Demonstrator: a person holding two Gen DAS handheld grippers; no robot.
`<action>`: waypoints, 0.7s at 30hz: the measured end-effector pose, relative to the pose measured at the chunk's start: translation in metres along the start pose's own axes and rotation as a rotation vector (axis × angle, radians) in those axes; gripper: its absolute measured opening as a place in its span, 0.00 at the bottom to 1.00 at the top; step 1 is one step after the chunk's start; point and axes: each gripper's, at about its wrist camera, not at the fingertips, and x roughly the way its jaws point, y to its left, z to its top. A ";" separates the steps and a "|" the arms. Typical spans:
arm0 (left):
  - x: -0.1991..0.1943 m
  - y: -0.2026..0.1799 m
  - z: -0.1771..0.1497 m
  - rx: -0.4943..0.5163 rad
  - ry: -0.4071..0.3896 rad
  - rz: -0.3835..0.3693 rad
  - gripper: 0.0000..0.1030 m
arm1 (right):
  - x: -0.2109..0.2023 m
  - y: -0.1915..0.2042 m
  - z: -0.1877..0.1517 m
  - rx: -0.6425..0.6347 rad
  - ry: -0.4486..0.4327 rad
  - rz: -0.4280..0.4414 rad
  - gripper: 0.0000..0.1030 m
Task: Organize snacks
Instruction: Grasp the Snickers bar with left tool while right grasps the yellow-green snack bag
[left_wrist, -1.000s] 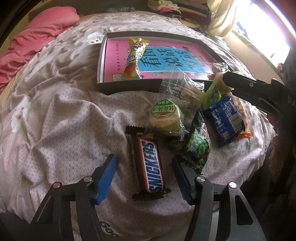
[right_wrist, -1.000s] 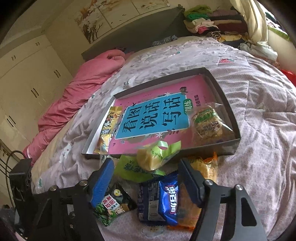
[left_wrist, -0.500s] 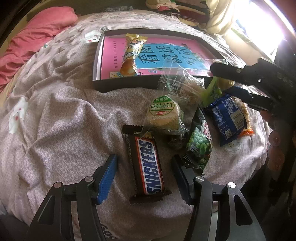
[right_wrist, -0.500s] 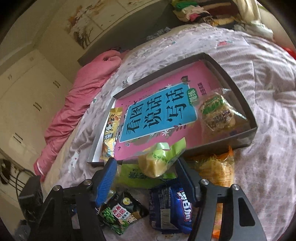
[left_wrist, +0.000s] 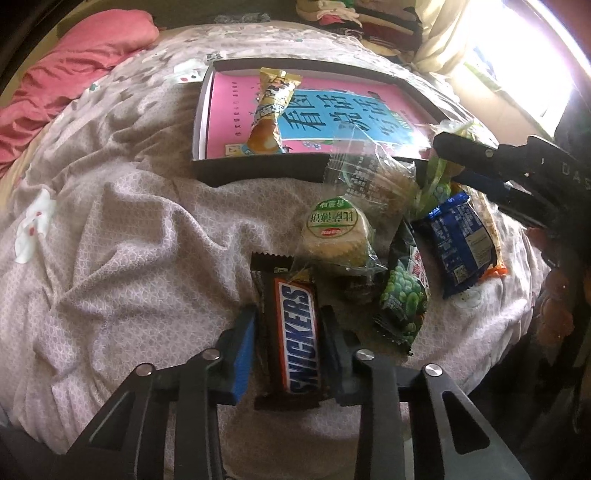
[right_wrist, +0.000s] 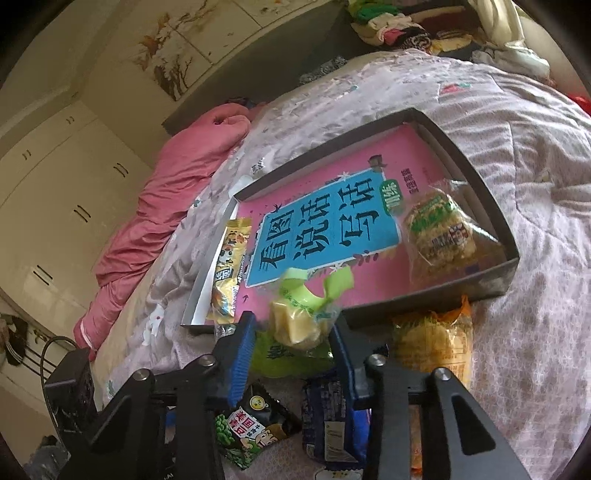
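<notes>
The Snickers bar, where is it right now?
In the left wrist view the Snickers bar lies on the bedspread, between the closing left gripper's fingers, just in front of the round cake packet.

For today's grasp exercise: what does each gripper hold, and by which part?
Left gripper is closing on the brown Snickers bar, mid-length, by its long sides. Right gripper is closing on the green-wrapped yellow cake, by its sides.

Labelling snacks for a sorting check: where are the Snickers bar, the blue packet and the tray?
Snickers bar (left_wrist: 299, 339), left wrist view, on the blue logo.
Blue packet (left_wrist: 458, 243), left wrist view, wrapper's middle.
Tray (right_wrist: 476, 173), right wrist view, right wall.
</notes>
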 end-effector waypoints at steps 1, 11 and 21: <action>0.000 0.000 0.000 -0.001 0.000 -0.002 0.30 | -0.002 0.002 0.000 -0.015 -0.006 0.001 0.37; -0.013 0.009 -0.002 -0.039 -0.004 -0.062 0.29 | -0.017 0.013 -0.002 -0.100 -0.049 0.006 0.37; -0.035 0.013 -0.001 -0.060 -0.041 -0.061 0.28 | -0.031 0.032 -0.006 -0.217 -0.078 0.014 0.37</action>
